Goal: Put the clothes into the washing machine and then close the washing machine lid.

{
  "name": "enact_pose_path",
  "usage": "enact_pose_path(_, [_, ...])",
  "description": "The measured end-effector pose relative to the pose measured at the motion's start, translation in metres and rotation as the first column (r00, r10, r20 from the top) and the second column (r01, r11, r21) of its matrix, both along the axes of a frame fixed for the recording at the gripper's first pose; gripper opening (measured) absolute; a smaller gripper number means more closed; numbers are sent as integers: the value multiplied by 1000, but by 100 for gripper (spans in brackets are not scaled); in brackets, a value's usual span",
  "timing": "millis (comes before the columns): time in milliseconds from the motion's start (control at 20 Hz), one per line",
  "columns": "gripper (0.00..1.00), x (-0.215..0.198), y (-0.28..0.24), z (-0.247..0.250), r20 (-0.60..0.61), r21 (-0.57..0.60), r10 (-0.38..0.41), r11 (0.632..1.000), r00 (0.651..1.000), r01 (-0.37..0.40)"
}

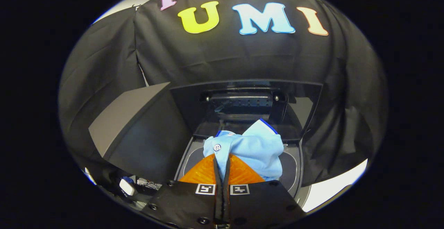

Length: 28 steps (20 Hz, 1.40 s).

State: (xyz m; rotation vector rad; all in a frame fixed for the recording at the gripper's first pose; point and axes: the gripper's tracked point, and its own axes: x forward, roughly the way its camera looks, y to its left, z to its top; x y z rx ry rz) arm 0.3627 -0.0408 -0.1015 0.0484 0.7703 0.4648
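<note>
The gripper (222,159), fingers clamped on a shirt (251,149), hangs over the open washer (295,173); lid (242,100) raised behind. Loading step; next, apparently, lower and release inside.

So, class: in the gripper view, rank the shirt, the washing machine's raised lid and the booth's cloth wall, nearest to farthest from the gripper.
1. Light blue shirt, pinched between the gripper's fingers.
2. Raised lid, beyond the shirt.
3. Black cloth wall, behind the lid.

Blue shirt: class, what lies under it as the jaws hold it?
Under the blue shirt lies the washing machine, lid raised. The gripper is shut on the shirt. The cloth covers the drum opening, so its contents are hidden.
</note>
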Motion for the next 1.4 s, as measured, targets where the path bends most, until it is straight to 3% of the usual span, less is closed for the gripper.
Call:
enact_pose_path(650, [2,0,4,-119,-184,-79,-108,992,977,95])
enact_pose_path(1150, [2,15,-4,-167,-303,-160,-211,973,929,169])
enact_pose_path(1400, [2,10,-5,-174,-311,-175,-208,972,928,159])
